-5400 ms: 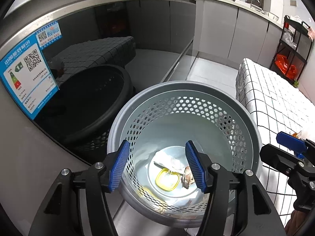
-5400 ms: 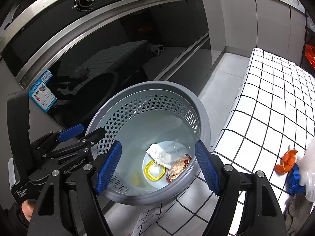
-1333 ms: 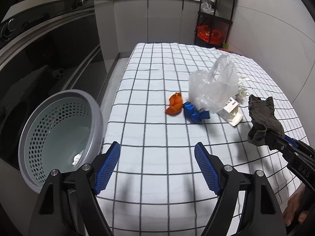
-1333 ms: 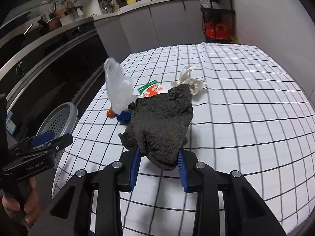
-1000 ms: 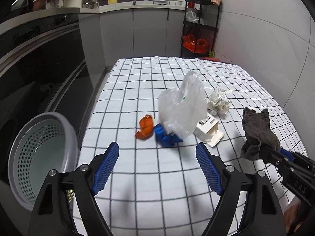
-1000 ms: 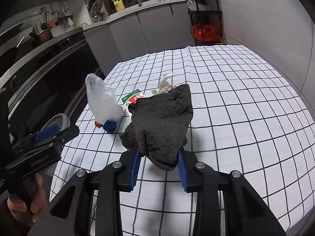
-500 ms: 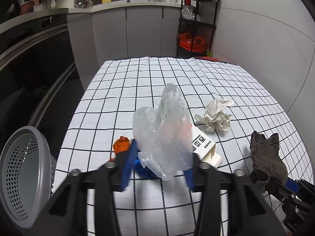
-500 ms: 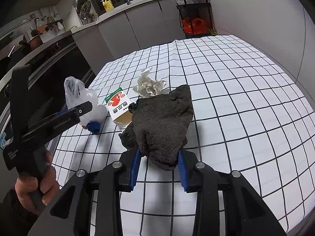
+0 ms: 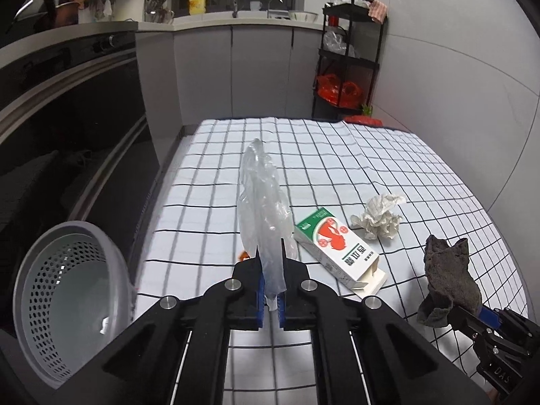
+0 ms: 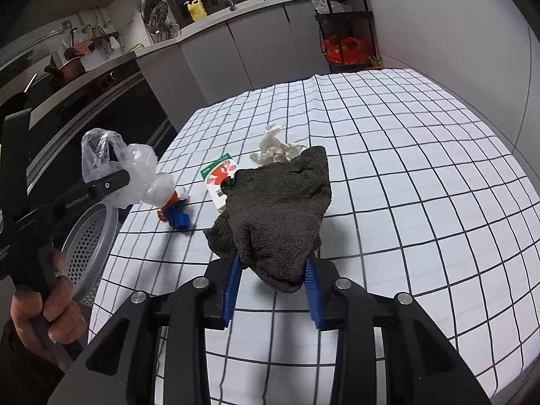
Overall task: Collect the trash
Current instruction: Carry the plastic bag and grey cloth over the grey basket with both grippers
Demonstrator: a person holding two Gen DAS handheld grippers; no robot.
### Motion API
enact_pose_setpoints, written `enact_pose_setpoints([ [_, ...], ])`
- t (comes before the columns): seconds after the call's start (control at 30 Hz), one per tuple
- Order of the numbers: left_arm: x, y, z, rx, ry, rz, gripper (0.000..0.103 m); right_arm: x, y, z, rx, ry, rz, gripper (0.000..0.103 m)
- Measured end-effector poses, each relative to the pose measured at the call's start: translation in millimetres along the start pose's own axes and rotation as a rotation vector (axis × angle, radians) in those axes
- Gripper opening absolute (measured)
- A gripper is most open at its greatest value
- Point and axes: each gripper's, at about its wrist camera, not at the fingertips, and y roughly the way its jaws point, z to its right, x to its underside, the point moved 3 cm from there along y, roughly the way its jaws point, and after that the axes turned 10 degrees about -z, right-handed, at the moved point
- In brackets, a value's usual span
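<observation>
The left gripper [image 9: 271,290] was clamped on a crumpled clear plastic bag [image 9: 263,216], lifted just right of the grey perforated bin [image 9: 64,300]. The right gripper [image 10: 274,288] pinched a dark grey rag [image 10: 280,212] further right. That flimsy bag could slip or snag the bin's rim, I reckoned.

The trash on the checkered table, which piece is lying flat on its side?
The milk carton, red and green on white, lies on its side with its open end toward the camera. The crumpled paper beside it is just a scrunched ball.
</observation>
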Motion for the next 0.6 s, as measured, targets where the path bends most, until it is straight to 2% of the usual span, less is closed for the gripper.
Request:
enact_pose_setpoints([
  [0.17,6.3,-19.6,-24.4,-0.048,-0.01,0.018,0.006,-3.8,-7.1,-22.8,-0.018,-0.041,0.008,0.033],
  [0.33,15.9,-36.3,-54.2,-0.061,-0.045,0.02,0.006,-8.0,-8.1,-53.8,-0.041,-0.103,0.007,0.033],
  [0.6,30.0,-52.2,-103.3,-0.109,-0.091,0.016,0.006,-15.2,1.1,-113.5,-0.125,-0.185,-0.006,0.033],
])
